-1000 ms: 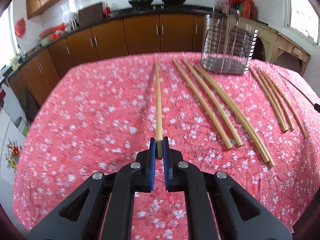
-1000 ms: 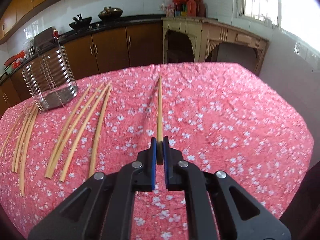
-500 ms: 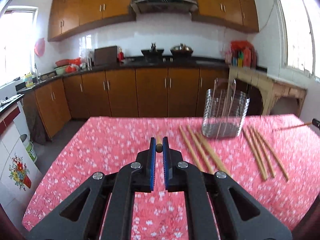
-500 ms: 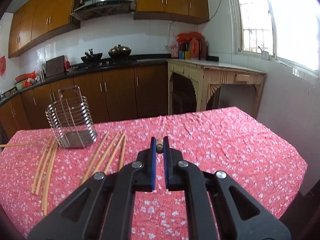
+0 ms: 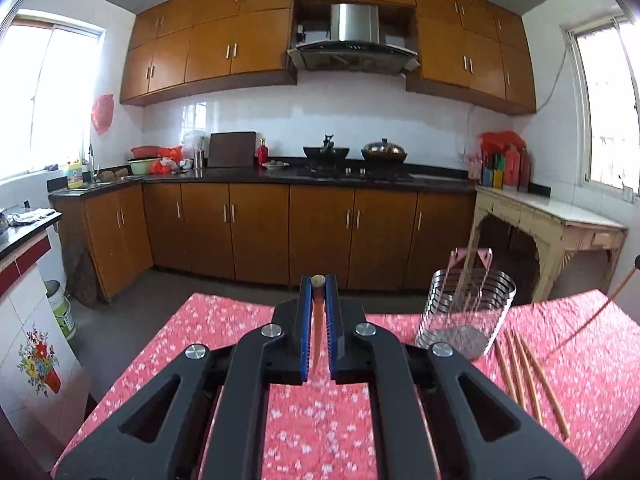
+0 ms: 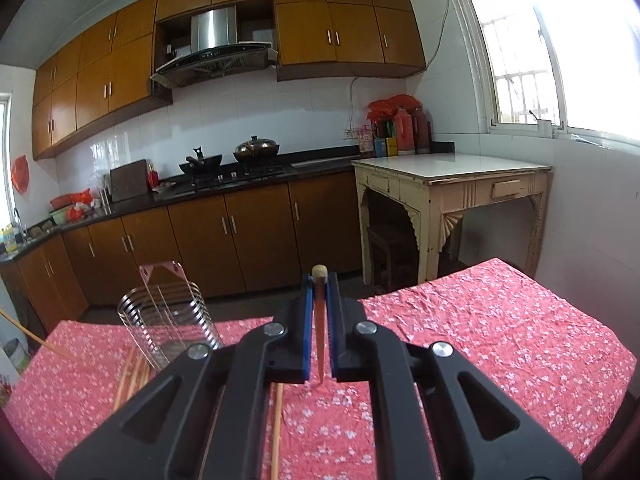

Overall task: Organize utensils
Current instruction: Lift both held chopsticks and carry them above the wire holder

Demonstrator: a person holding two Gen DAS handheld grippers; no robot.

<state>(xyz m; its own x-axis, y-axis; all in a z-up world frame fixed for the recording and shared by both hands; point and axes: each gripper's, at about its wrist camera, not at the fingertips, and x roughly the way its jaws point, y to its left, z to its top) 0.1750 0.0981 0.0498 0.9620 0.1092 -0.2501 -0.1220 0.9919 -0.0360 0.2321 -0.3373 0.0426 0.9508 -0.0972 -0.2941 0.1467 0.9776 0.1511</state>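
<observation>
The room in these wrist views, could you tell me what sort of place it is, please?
Almost certainly a home kitchen: a range hood hangs over a stove with a wok and a lidded pot, with wooden cabinets along the wall.

Two bamboo chopsticks are held upright, tips down, while others are left flat on the cloth beside the wire utensil holder — upright, apparently holding none.
</observation>
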